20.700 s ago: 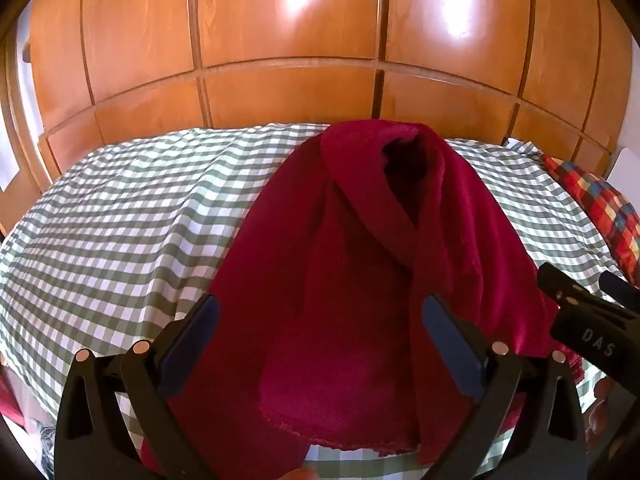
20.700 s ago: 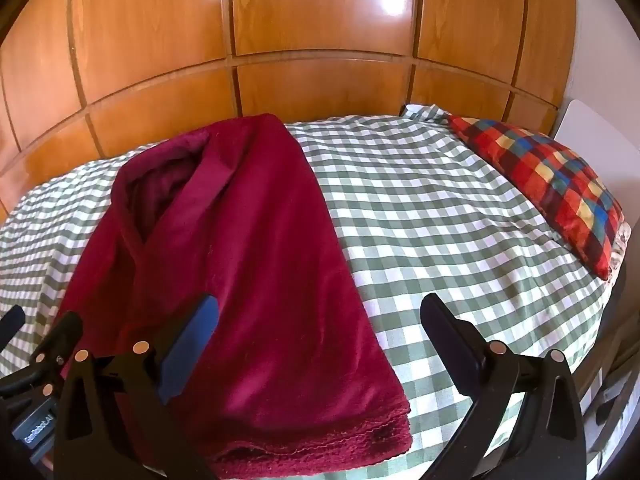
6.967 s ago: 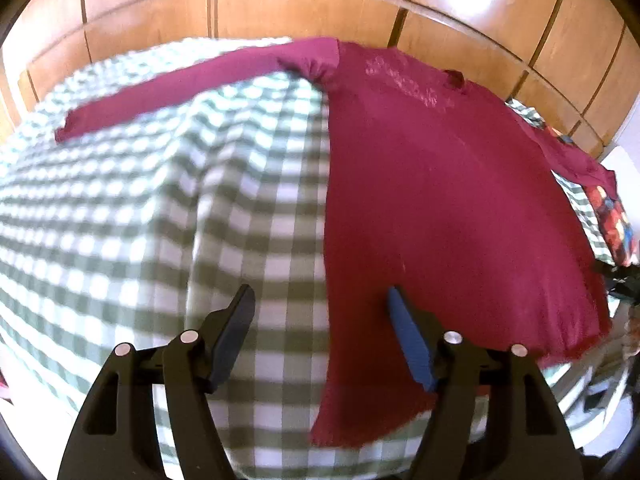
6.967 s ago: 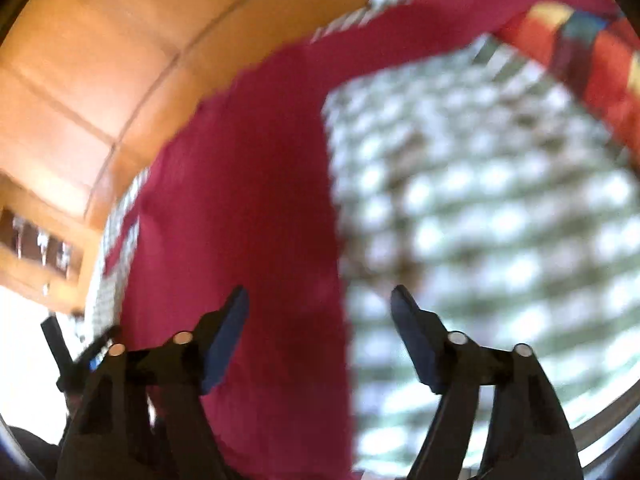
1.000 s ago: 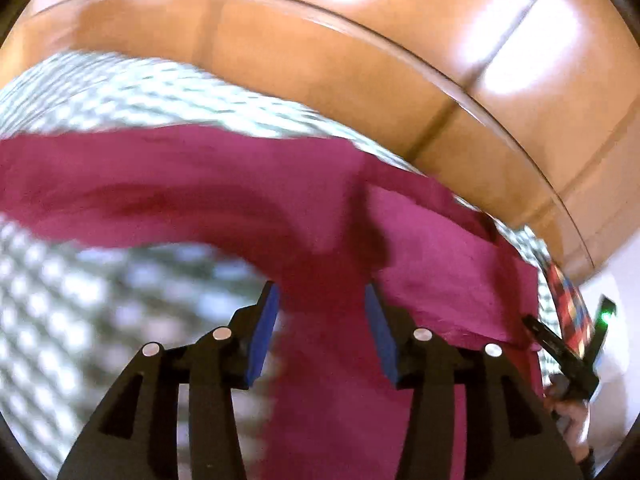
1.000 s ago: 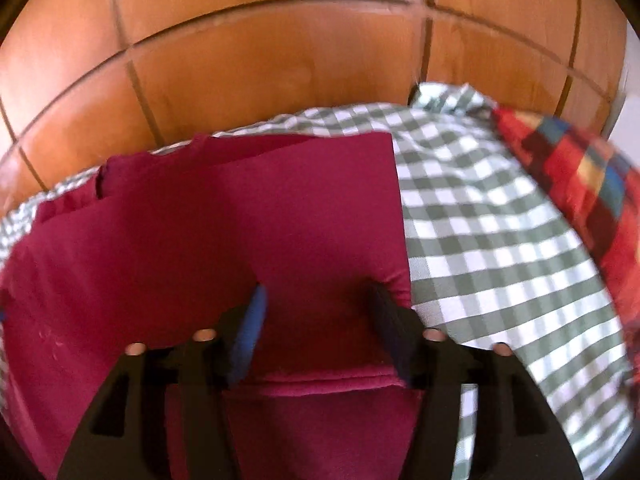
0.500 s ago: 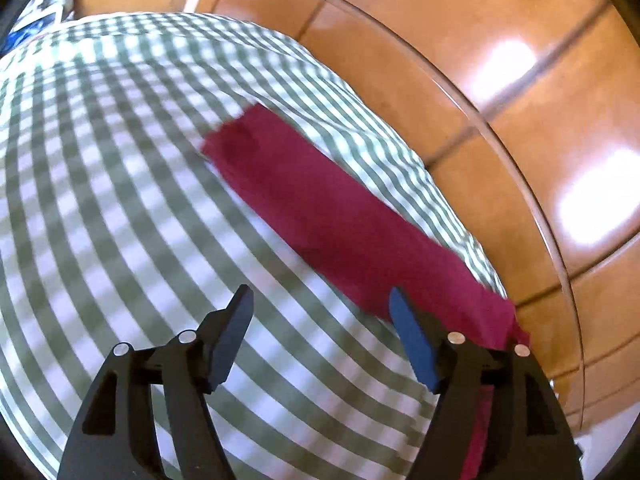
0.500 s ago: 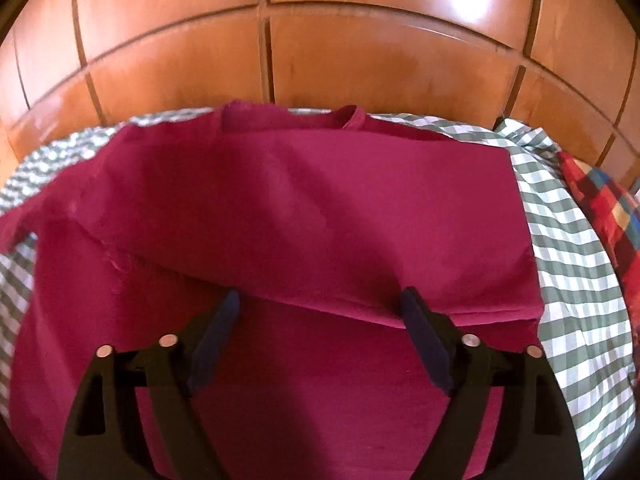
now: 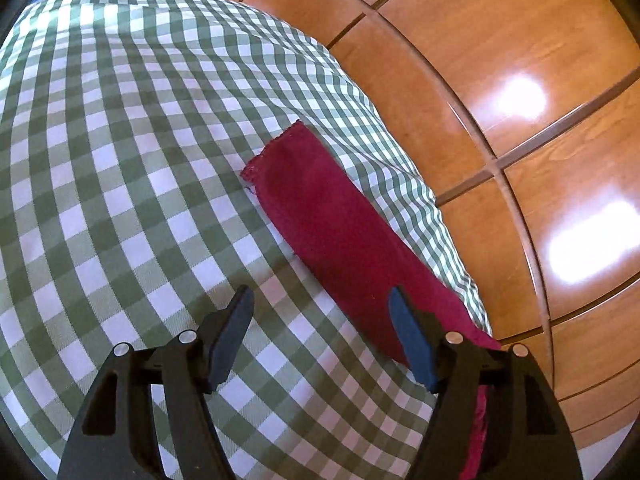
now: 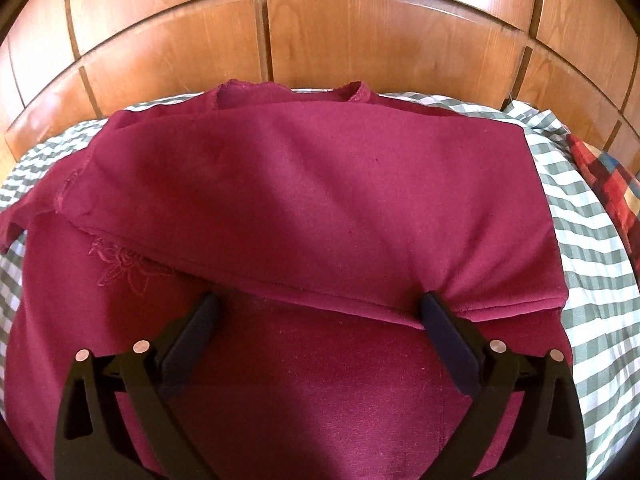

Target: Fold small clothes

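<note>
A dark red long-sleeved shirt point(image 10: 320, 208) lies on the green checked bedspread point(image 10: 592, 248). In the right wrist view its right side is folded over the body, with an embroidered flower near the fold's left end. My right gripper point(image 10: 318, 304) is open and empty over the fold's lower edge. In the left wrist view the shirt's left sleeve point(image 9: 332, 224) lies flat and stretched out across the bedspread point(image 9: 120, 160), cuff at the far end. My left gripper point(image 9: 320, 300) is open and empty above the sleeve's near part.
A wooden panelled wall point(image 10: 360, 40) runs along the far side of the bed, also in the left wrist view point(image 9: 520, 120). A red plaid pillow point(image 10: 612, 184) lies at the right edge of the bed.
My left gripper has moved closer along the outstretched sleeve. My right gripper has opened wider and come nearer to the folded edge; the shirt has not shifted.
</note>
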### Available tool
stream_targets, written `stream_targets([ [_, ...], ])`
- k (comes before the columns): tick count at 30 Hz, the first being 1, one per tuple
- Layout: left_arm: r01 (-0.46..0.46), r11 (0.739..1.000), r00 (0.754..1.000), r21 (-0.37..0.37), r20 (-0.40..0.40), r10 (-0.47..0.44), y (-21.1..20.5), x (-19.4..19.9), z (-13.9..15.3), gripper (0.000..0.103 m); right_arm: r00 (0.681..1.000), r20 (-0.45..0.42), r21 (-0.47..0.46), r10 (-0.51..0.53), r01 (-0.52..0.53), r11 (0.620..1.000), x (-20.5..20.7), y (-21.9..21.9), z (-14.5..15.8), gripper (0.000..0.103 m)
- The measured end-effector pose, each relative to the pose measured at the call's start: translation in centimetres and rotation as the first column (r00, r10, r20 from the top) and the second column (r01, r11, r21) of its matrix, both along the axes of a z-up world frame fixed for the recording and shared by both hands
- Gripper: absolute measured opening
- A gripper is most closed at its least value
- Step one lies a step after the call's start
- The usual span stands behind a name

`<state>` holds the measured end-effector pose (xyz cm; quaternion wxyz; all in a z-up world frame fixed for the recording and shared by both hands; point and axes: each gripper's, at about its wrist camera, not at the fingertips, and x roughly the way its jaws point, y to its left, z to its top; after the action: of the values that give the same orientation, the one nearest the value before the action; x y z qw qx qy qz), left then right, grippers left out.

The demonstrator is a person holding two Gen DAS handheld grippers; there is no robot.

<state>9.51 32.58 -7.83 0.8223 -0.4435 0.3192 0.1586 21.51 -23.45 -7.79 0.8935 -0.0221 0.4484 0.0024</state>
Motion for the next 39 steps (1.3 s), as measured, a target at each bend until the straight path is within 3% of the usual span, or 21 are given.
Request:
stream_targets([
  [15, -0.046, 0.998, 0.999, -0.031, 0.015, 0.047, 3.3, 0.0, 0.0, 0.065, 1.0, 0.019, -0.001, -0.002, 0.002, 1.0, -0.2, 0.0, 0.0, 0.099],
  [21, -0.078, 0.997, 0.995, 0.021, -0.068, 0.08, 4.7, 3.6, -0.2, 0.046, 1.0, 0.018, 0.0, -0.002, 0.002, 1.0, -0.2, 0.0, 0.0, 0.099],
  [24, -0.087, 0.995, 0.987, 0.042, -0.133, 0.092, 5.2, 5.2, -0.8, 0.01, 1.0, 0.018, -0.001, -0.002, 0.002, 1.0, -0.2, 0.0, 0.0, 0.099],
  [27, -0.079, 0.994, 0.99, 0.075, -0.11, 0.087, 4.3, 5.7, 0.7, 0.007, 1.0, 0.019, -0.001, -0.001, 0.002, 1.0, -0.2, 0.0, 0.0, 0.099],
  [33, 0.073, 0.979, 0.995, 0.188, 0.058, -0.085, -2.6, 7.0, 7.9, 0.006, 1.0, 0.018, -0.003, -0.002, 0.002, 1.0, -0.2, 0.0, 0.0, 0.099],
  [35, 0.137, 0.966, 0.981, 0.218, 0.109, -0.163, -5.5, 7.2, 9.8, 0.006, 1.0, 0.019, -0.002, -0.003, 0.003, 1.0, -0.2, 0.0, 0.0, 0.099],
  [39, 0.317, 0.915, 0.92, 0.249, 0.155, -0.361, -13.4, 8.4, 11.8, 0.006, 1.0, 0.019, -0.004, -0.003, 0.003, 1.0, -0.1, 0.0, 0.1, 0.099],
])
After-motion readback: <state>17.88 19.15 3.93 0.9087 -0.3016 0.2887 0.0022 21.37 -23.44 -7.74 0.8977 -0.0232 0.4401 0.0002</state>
